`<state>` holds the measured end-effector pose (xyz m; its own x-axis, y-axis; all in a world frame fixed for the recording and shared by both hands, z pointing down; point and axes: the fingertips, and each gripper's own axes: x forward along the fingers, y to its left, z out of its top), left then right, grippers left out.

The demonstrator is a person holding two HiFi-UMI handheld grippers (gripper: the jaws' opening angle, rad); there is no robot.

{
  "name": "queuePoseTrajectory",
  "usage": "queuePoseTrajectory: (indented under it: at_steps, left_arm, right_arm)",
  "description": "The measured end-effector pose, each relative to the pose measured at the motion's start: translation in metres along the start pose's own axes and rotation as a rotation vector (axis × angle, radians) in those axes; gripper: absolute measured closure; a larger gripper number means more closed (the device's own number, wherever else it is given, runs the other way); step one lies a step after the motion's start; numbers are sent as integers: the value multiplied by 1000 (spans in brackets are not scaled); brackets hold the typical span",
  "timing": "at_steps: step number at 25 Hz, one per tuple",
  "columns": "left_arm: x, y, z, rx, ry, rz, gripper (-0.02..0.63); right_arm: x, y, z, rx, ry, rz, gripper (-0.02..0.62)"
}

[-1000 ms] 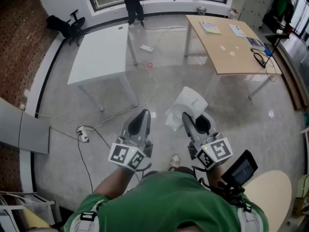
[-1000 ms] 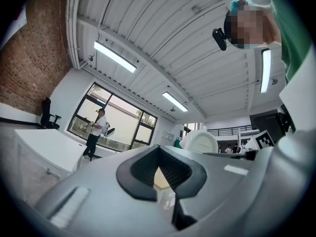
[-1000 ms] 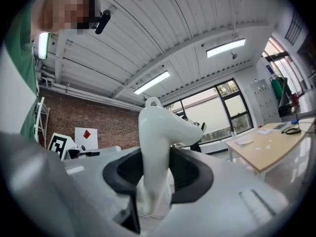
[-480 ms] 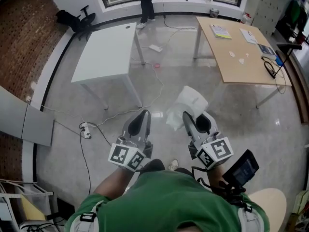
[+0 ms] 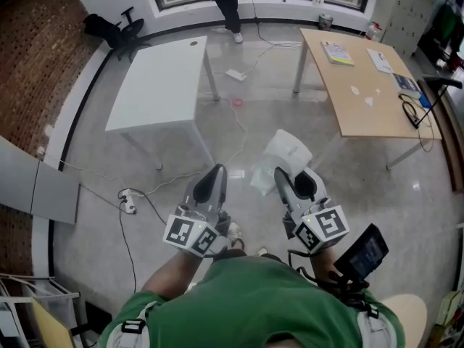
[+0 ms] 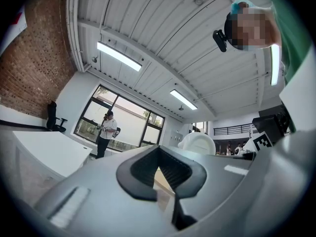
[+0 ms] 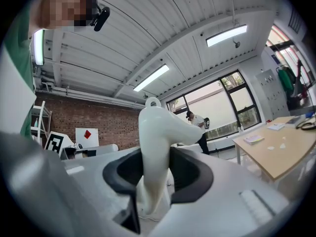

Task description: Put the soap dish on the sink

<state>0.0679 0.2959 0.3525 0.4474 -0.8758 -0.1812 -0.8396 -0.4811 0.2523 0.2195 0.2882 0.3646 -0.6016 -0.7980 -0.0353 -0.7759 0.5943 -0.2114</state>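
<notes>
white curved soap dish (image 7: 155, 127) | right gripper (image 5: 296, 183) jaws gripping it | left gripper (image 6: 160, 171) jaws closed

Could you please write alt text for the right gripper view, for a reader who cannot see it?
The right gripper holds a white soap dish upright between its jaws, seen from just behind them. Beyond are a brick wall on the left, large windows with a person standing before them, and a wooden table on the right.
</notes>
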Motion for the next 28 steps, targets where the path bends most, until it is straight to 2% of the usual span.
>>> queuePoseTrajectory:
  at_steps: [8,17,22,28]
  left_arm:
    - [41,55,7,-11,-22,-28,600]
    - [63,119,13,-16,-21,-56,600]
    - [73,136,15,-22,-17,-49,600]
    - [101,153,10,-12,3,-34,600]
  right_arm:
    - [61,-12,3,-25,-5,-42,456]
    - [125,-2,-6,-26,-11,-88,456]
    - [147,-4,-6,-34,3,-84,456]
    - [171,-27,-2,-33,4,-88,456]
